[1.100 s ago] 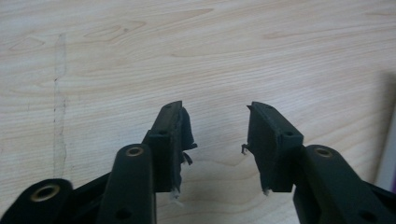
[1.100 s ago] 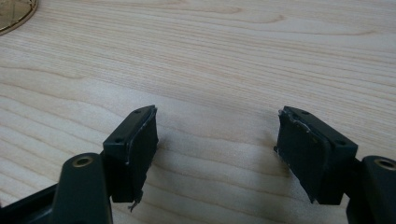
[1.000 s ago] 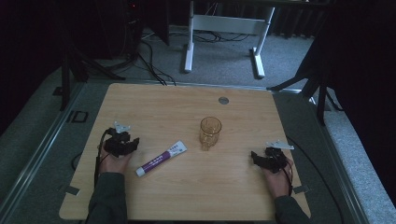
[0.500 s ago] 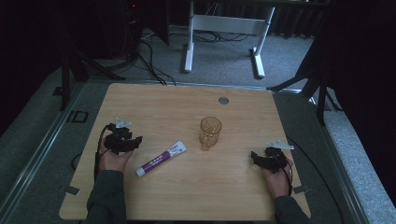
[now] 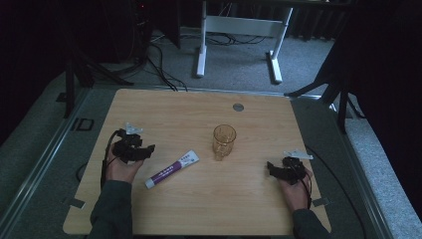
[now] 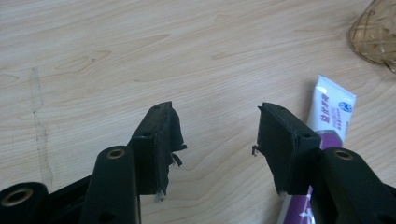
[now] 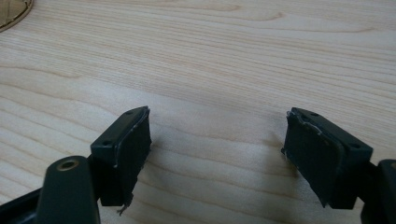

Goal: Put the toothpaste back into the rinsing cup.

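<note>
A white and purple toothpaste tube (image 5: 172, 169) lies flat on the wooden table (image 5: 199, 214), slanting from lower left to upper right. An amber patterned glass (image 5: 223, 141) stands upright to its right. My left gripper (image 5: 149, 149) hovers just left of the tube; its jaws have just been opening and stand open with bare wood between them. In the left gripper view the tube (image 6: 330, 116) runs under the right jaw and the glass (image 6: 376, 35) sits at the top right corner. My right gripper (image 5: 271, 168) stays low near the table's right edge, open, nothing between its pads (image 7: 130, 149).
A round grey grommet (image 5: 238, 106) sits near the table's far edge. Behind the table stand a white frame (image 5: 239, 30) and loose cables on grey carpet. Dark stands flank the table at both sides.
The left gripper has lifted a little off the table and its jaws have spread wider. The tube, the glass and the right gripper have kept their places.
</note>
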Action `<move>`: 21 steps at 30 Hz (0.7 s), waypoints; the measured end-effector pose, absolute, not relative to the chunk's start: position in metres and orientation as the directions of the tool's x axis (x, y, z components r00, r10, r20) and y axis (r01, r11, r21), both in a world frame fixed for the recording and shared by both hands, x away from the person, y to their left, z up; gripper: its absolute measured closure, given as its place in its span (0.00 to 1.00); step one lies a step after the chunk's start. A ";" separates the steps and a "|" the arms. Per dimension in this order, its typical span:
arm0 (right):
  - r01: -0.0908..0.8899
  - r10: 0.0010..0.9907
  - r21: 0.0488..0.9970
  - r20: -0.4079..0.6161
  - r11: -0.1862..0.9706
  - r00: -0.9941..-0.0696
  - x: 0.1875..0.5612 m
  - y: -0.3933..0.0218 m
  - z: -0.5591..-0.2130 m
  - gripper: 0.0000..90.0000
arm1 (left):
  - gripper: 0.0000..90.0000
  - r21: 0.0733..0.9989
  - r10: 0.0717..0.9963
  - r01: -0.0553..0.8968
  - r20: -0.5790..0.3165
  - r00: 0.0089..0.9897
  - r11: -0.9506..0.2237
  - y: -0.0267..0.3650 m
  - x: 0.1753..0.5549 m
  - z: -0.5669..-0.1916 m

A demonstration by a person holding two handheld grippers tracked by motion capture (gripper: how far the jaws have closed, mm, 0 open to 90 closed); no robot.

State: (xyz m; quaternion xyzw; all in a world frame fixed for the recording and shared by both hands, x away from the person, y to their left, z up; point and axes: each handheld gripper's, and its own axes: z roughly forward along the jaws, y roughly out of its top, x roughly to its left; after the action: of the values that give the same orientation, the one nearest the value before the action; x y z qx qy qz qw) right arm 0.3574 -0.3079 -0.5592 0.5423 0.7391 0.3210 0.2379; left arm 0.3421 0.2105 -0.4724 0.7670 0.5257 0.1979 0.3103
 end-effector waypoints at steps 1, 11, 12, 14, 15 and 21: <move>0.649 0.954 0.732 -0.004 0.206 -0.299 0.357 -0.308 -0.559 0.25 | 0.50 0.682 0.927 0.683 -0.019 0.374 -0.261 0.210 0.342 -0.472; 0.652 0.954 0.729 -0.005 0.208 -0.299 0.358 -0.308 -0.559 0.22 | 0.47 0.667 0.913 0.683 -0.010 0.409 -0.298 0.197 0.341 -0.467; 0.652 0.954 0.729 -0.005 0.208 -0.299 0.358 -0.308 -0.559 0.22 | 0.47 0.666 0.912 0.683 -0.011 0.411 -0.300 0.196 0.341 -0.467; 0.652 0.954 0.729 -0.005 0.208 -0.299 0.358 -0.308 -0.559 0.22 | 0.47 0.660 0.907 0.683 -0.008 0.422 -0.312 0.193 0.340 -0.466; 0.652 0.954 0.729 -0.005 0.208 -0.299 0.358 -0.308 -0.559 0.22 | 0.47 0.659 0.905 0.682 -0.005 0.426 -0.318 0.191 0.340 -0.466; 0.652 0.954 0.729 -0.005 0.208 -0.299 0.358 -0.308 -0.559 0.22 | 0.47 0.639 0.890 0.684 0.003 0.457 -0.353 0.184 0.340 -0.466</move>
State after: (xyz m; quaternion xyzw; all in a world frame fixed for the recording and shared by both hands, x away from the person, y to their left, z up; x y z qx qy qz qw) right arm 0.3578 -0.3078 -0.5593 0.5426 0.7402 0.3187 0.2368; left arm 0.3401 0.1836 -0.4662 0.8031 0.4897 0.1783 0.2889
